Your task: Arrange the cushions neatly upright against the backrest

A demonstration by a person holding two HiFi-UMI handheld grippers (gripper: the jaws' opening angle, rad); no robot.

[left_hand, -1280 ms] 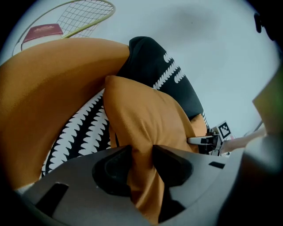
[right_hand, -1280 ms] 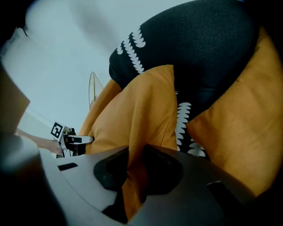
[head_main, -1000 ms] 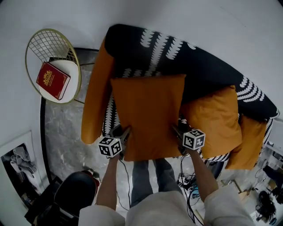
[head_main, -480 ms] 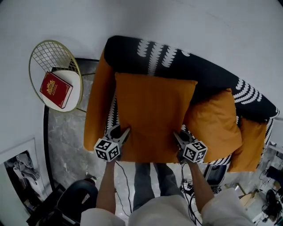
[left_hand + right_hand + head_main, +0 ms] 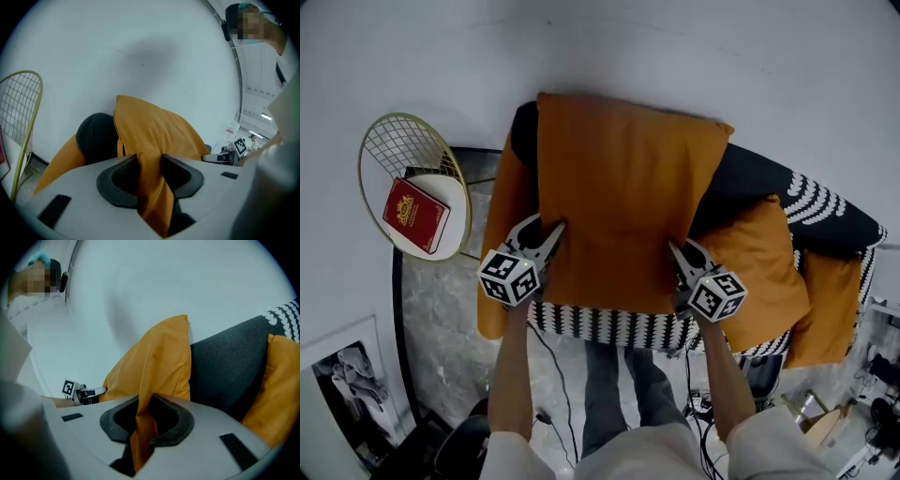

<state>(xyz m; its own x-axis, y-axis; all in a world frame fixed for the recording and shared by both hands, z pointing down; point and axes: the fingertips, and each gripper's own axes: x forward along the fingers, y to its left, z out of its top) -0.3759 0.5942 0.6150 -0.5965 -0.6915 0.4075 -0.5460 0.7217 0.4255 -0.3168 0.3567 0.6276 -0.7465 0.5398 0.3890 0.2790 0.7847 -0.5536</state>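
A large orange cushion hangs lifted above the sofa seat, in front of the dark backrest. My left gripper is shut on its left edge, and the fabric is pinched between the jaws. My right gripper is shut on its right edge, where the cloth folds between the pads. A second orange cushion lies on the seat to the right, and a third sits at the sofa's far right end. The orange cushion also fills the middle of the right gripper view.
The sofa has an orange left armrest and a black-and-white patterned seat edge. A round gold wire side table with a red book stands to the left. Cables and gear lie on the floor at the lower right.
Both grippers have risen and carried the large cushion up and toward the backrest. It now covers the patterned left part of the backrest, and the striped seat edge shows below it.
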